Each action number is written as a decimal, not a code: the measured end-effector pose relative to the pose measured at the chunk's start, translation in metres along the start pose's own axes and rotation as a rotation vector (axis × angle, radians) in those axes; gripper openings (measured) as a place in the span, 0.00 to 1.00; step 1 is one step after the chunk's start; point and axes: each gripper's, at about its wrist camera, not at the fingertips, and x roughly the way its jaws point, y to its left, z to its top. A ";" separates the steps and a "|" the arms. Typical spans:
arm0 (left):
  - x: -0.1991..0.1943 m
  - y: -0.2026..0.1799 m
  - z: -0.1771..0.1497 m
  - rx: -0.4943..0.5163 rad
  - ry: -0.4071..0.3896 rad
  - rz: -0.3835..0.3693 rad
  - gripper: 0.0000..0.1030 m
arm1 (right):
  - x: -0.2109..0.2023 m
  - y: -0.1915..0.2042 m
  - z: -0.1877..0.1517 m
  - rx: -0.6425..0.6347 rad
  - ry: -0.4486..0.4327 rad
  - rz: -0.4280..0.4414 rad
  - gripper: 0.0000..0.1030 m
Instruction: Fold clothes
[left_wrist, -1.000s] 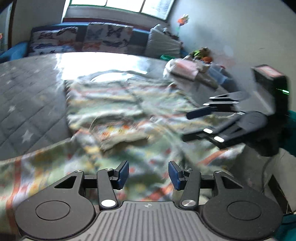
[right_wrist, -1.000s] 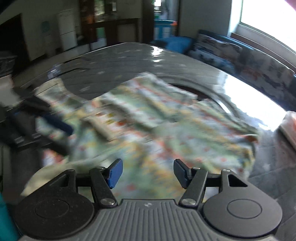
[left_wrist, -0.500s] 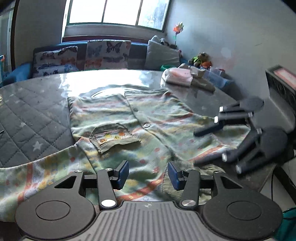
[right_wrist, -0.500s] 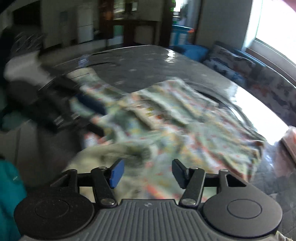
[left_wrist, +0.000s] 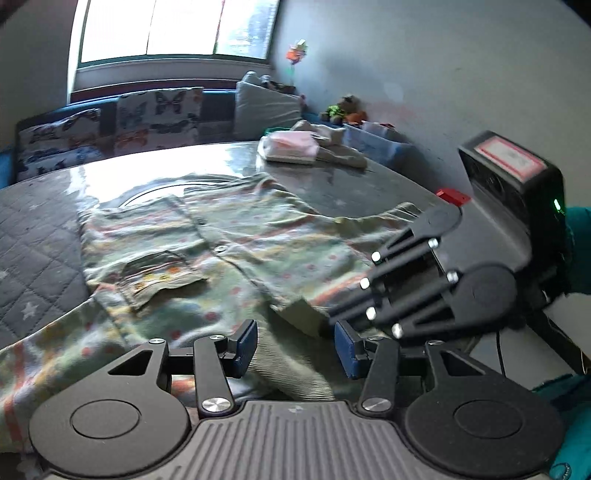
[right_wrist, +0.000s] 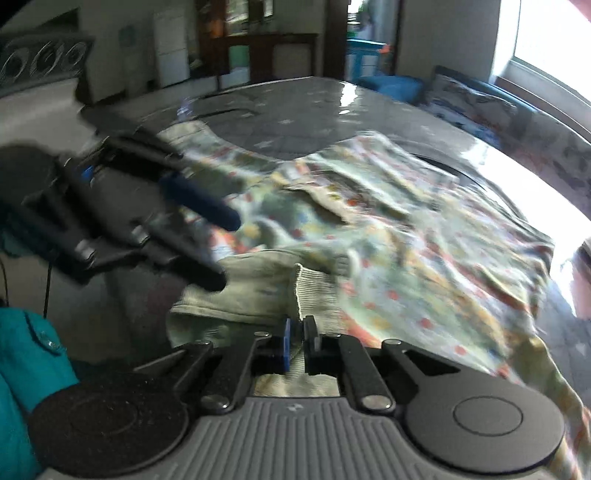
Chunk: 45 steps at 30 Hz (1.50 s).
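The right hand-held gripper (right_wrist: 298, 341) has its two blue pads almost together, and the ribbed hem of the shirt (right_wrist: 388, 236) sits pinched between them, so it holds the cloth at the near edge. Just in front of it the hem folds up a little. The left hand-held gripper (left_wrist: 295, 341) stands wide apart and holds nothing; the same ribbed hem (left_wrist: 295, 369) lies directly under and between its pads, very close. In the left wrist view the right hand-held gripper comes in from the right, touching the hem just ahead.

From both grippers the shirt runs away forward, with its long axis pointing from the hem towards the collar at the far side of the tabletop (left_wrist: 33, 236). The pocket (left_wrist: 162, 273) lies a little further, ahead and to the left of the left hand-held gripper, and the button line is ahead of its centre. One sleeve goes off to the near left.

I judge the next move depends on the left hand-held gripper, which is already over the hem, closing on it beside the right one.

Far ahead and to the right a small pile of folded clothes (left_wrist: 291, 147) rests.
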 end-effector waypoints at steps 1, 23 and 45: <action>0.003 -0.003 0.000 0.011 0.008 -0.010 0.48 | -0.003 -0.004 -0.001 0.031 -0.007 0.009 0.03; 0.051 0.014 0.000 -0.148 0.079 -0.122 0.00 | -0.030 -0.023 -0.012 0.153 -0.091 0.066 0.31; 0.035 -0.006 -0.004 0.050 0.044 0.013 0.31 | -0.022 -0.039 -0.011 0.303 -0.154 -0.003 0.09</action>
